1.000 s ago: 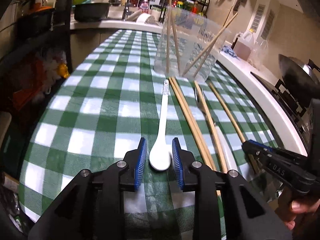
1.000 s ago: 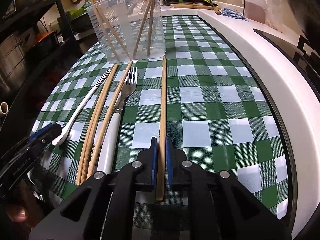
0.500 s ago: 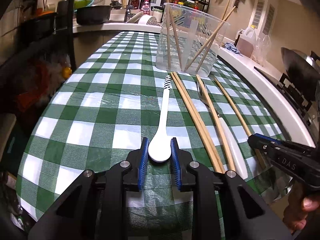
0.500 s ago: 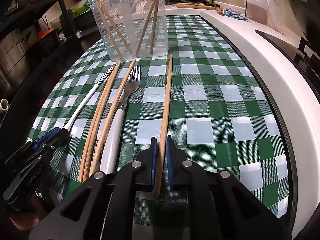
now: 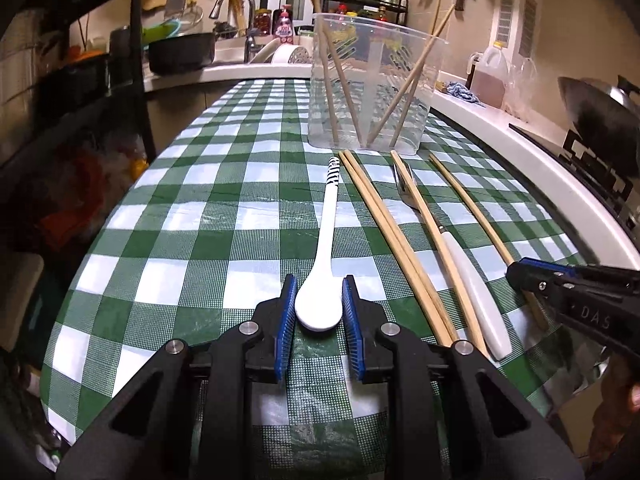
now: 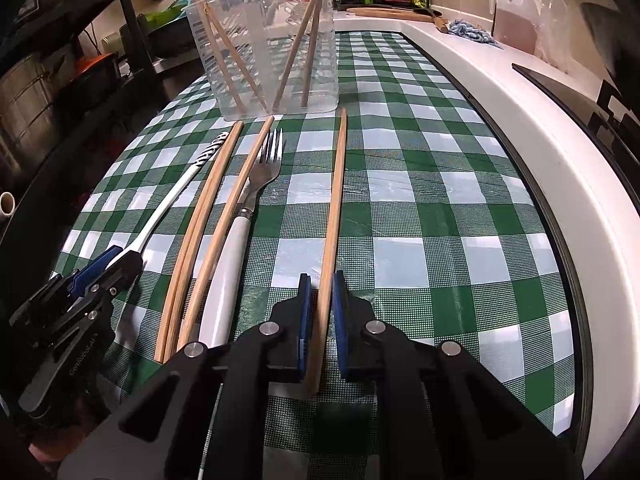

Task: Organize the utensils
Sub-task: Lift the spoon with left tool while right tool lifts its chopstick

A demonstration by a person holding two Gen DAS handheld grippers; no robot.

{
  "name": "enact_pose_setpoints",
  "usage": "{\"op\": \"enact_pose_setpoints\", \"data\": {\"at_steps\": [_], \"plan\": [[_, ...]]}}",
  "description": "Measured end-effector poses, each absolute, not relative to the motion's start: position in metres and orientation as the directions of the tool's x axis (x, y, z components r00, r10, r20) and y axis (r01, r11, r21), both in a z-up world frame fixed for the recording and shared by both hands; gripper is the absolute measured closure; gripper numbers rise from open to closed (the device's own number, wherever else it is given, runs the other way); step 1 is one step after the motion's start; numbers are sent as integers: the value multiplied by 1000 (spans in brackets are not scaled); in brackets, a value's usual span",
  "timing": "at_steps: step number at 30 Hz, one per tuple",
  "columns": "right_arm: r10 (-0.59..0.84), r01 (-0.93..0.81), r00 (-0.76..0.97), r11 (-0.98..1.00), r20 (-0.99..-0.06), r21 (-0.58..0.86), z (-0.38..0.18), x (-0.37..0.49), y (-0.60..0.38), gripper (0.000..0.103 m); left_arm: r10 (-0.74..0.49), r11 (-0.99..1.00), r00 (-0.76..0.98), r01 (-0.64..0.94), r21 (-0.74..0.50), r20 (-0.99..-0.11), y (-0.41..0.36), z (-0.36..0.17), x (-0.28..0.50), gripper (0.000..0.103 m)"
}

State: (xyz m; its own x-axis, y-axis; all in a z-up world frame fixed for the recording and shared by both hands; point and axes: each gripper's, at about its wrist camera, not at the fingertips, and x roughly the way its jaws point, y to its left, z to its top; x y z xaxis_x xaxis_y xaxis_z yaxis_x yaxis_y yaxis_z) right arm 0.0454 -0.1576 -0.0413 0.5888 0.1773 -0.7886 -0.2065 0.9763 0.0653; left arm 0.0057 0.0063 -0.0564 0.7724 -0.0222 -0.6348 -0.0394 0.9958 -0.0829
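So, left gripper [image 5: 319,312] clamped on the white spoon [image 5: 322,276]'s bowl and right gripper [image 6: 320,312] pinched on a lone chopstick [image 6: 334,208], both pieces flat on the green checked cloth [image 5: 192,240], handles aimed at 12 o'clock toward the clear tub [image 5: 372,80], fork [image 6: 256,196] and three chopsticks in between.

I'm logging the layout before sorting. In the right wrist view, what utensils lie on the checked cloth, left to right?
White spoon → pair of chopsticks → single chopstick → fork → chopstick in the right tool.
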Motion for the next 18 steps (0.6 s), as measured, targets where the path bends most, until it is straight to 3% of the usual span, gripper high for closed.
{"op": "enact_pose_setpoints", "data": {"at_steps": [12,18], "plan": [[167,-213,597,976,-784,46,-41,44,-155,91,3,999,803,-28,-33,-596,3,-59,2,81],[192,-202,593,976,-782,86,-37,44,-160,96,12,999,813,-37,-31,-583,6,-52,-1,81]]}}
